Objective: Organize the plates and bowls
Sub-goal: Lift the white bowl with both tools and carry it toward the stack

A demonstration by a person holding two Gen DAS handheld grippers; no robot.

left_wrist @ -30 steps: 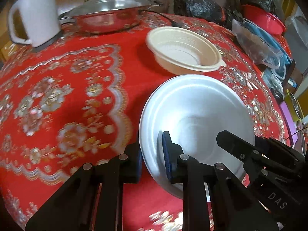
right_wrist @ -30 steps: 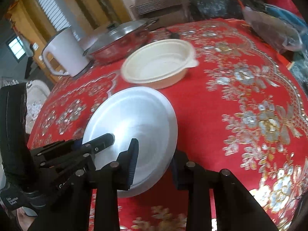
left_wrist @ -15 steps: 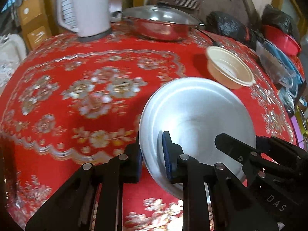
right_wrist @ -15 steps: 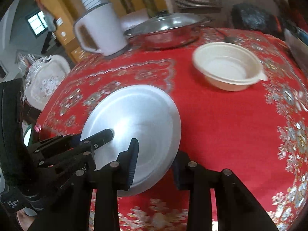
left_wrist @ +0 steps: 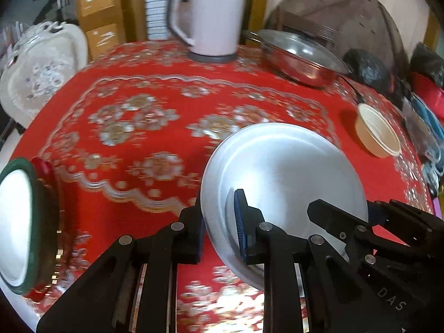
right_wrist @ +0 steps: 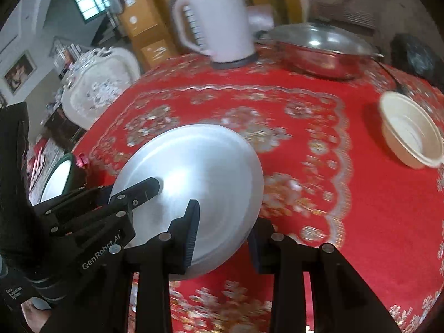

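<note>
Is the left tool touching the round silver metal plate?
Touching: the left wrist view shows the left tool clamped on the round silver metal plate's rim.

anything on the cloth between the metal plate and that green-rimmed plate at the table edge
Nothing visible. The metal plate, gripped by the left gripper and right gripper, has only bare red tablecloth between it and the green-rimmed plate.

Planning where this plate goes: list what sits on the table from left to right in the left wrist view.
Green-rimmed white plate → white electric kettle → silver metal plate held by both grippers → lidded steel pan → cream plastic bowl.
</note>
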